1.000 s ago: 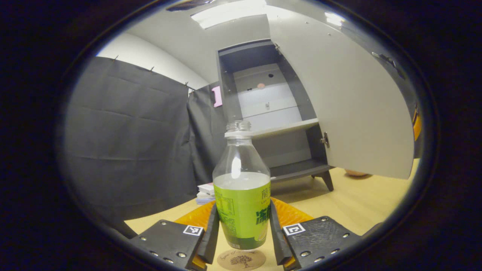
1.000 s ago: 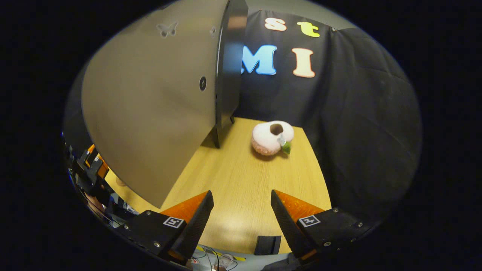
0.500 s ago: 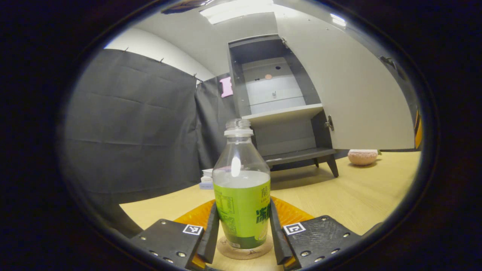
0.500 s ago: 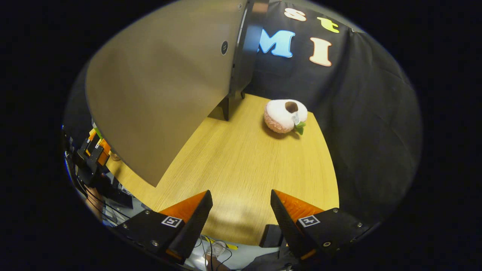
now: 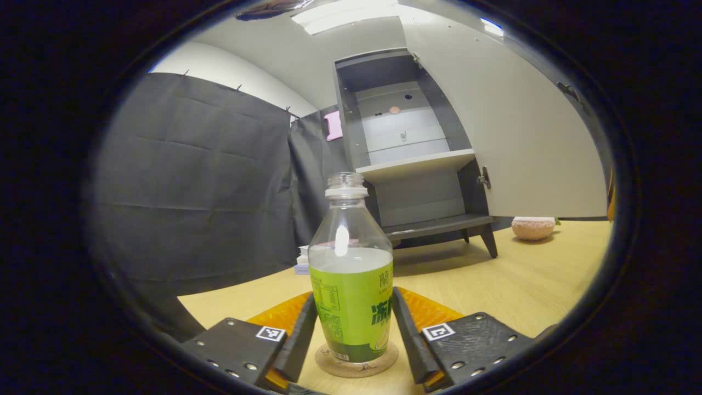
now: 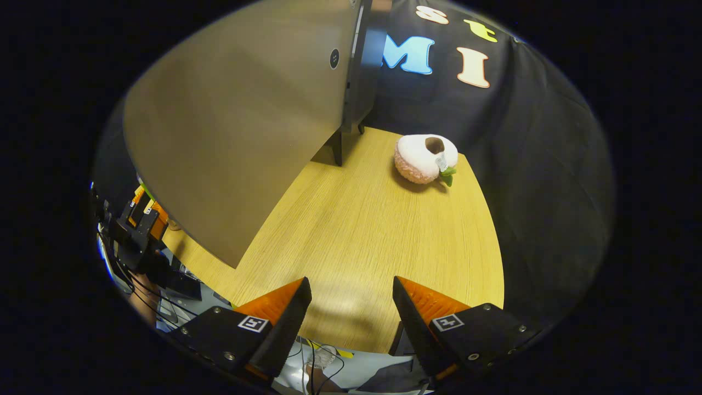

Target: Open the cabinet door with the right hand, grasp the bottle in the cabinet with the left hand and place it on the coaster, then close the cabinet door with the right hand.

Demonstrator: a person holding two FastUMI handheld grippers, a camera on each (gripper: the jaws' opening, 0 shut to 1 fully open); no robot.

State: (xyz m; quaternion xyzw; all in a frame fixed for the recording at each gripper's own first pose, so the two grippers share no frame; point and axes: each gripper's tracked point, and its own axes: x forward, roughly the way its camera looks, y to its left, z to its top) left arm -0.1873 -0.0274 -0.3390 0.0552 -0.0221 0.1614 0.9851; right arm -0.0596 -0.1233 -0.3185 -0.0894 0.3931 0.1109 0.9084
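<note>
Desk (image 6: 384, 230) surface is light wood with a straight grain, closed in on its far and side edges by black cloth walls. In the left gripper view a pale ceiling with a bright light panel (image 5: 351, 8) shows above the cloth. Cabinet (image 5: 406, 159) stands on short dark legs at the far edge of the desk; its frame is dark grey, its back panel pale, and one light shelf (image 5: 417, 164) crosses the middle. Door (image 5: 515, 126) is swung wide open, hinged on the cabinet's right side as that view shows it. In the right gripper view the door's plain outer face takes up the upper left, and a pink-and-white plush toy (image 6: 423, 159) lies near the desk's far right corner. A small stack of cards or boxes (image 5: 301, 260) sits by the left edge, against the cloth.

Bottle (image 5: 351, 274) stands upright on the round cork coaster (image 5: 356, 362), near the front edge. It is clear plastic, uncapped, with a white neck ring, a green label around the lower body, and clear liquid up to the top of the label.

Left gripper (image 5: 351, 343): jaws flank the bottle's lower body closely; whether they press on it cannot be told. Right gripper (image 6: 351, 318): jaws parted wide, holding nothing, above the desk's front edge.
</note>
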